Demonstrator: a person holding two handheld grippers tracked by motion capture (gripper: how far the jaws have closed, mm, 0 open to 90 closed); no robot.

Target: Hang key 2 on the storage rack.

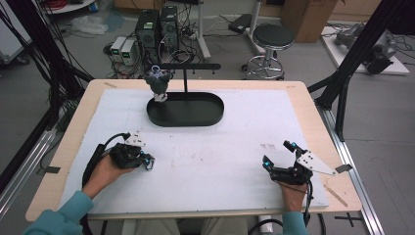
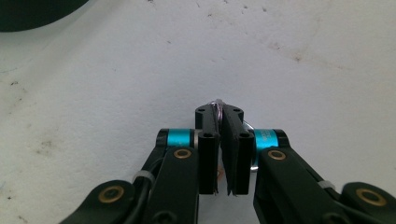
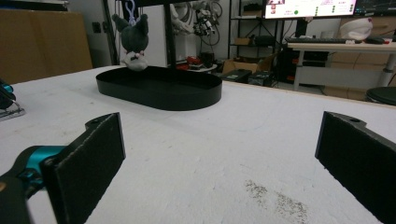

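My left gripper (image 1: pixel 148 162) lies low over the white mat (image 1: pixel 210 161) at the front left. In the left gripper view the left gripper (image 2: pixel 222 112) has its pads pressed together on a thin silvery metal ring (image 2: pixel 217 103) that peeks out at the tips. My right gripper (image 1: pixel 277 153) rests at the front right, jaws wide apart with nothing between them, and the right gripper view shows the same open right gripper (image 3: pixel 219 154). A dark grey plush toy (image 1: pixel 157 83) (image 3: pixel 133 39) hangs from a black stand's bar (image 1: pixel 188 66) over a black oval tray (image 1: pixel 210 115) (image 3: pixel 187 95).
The mat covers most of a wooden table (image 1: pixel 313 117). Black frame posts (image 1: pixel 342 73) stand at both sides of the table. Behind the far edge are computer cases (image 1: pixel 156 27) and a round stool (image 1: pixel 272 36) on the floor.
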